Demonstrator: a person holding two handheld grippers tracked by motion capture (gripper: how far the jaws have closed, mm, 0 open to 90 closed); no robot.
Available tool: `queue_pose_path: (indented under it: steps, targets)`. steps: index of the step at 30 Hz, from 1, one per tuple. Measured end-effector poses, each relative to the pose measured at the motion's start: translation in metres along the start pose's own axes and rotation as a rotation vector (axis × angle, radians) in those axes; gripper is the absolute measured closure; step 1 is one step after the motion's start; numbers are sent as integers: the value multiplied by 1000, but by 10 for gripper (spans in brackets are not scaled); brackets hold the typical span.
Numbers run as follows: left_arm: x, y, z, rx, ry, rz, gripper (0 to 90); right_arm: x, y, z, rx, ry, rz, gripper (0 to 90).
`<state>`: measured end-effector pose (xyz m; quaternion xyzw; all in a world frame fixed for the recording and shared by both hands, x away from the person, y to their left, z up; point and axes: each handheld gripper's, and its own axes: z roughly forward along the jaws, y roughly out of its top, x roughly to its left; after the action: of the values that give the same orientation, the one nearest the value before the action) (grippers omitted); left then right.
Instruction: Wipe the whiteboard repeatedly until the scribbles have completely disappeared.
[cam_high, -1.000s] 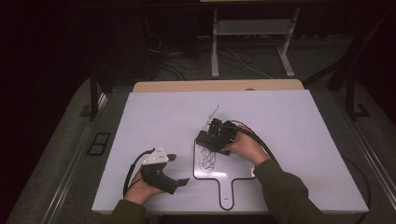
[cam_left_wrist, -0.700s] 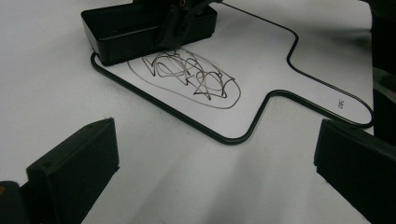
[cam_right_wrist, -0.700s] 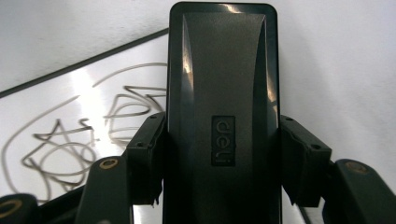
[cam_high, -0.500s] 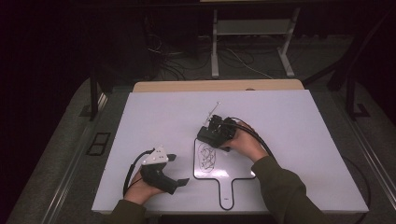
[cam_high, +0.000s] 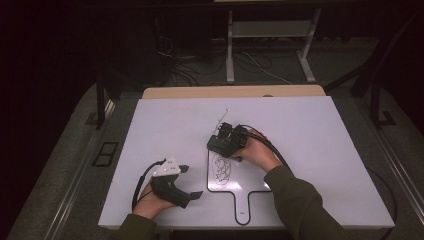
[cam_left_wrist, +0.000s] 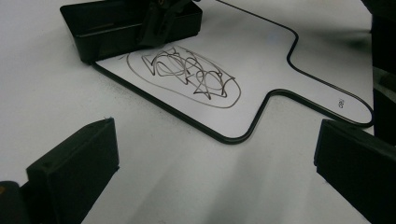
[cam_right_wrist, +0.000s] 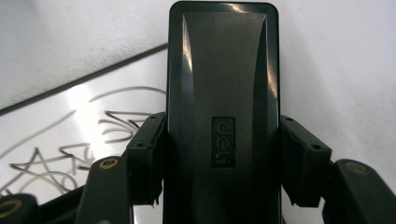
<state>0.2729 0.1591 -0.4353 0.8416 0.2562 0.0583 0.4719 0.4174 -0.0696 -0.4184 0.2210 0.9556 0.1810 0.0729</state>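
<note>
A small paddle-shaped whiteboard lies on the white table, with a dark scribble inside an oval on its left half. My right gripper is shut on a black eraser, which rests at the board's far left corner, just beyond the scribble. The right gripper view has the eraser clamped between both jaws, with scribble lines to its left. My left gripper rests on the table left of the board's handle, open and holding nothing. From the left gripper, the scribble and eraser lie ahead.
The white table top has bare room on all sides of the board. A wooden edge runs along its far side. Beyond it are a dark floor, cables and a metal stand. Cables trail from both grippers.
The right gripper and the eraser have edged slightly left and away along the board's far edge. The left gripper has stayed put.
</note>
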Motion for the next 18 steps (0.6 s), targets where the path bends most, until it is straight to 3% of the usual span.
queue_pose_path:
  steps: [7,18]
  targets:
    - [0,0,0,0,3,3,0,8,2,0,-1,23,-11,387]
    - [0,0,-2,-1,3,3,0,1,-8,-4,15,-4,-6,387]
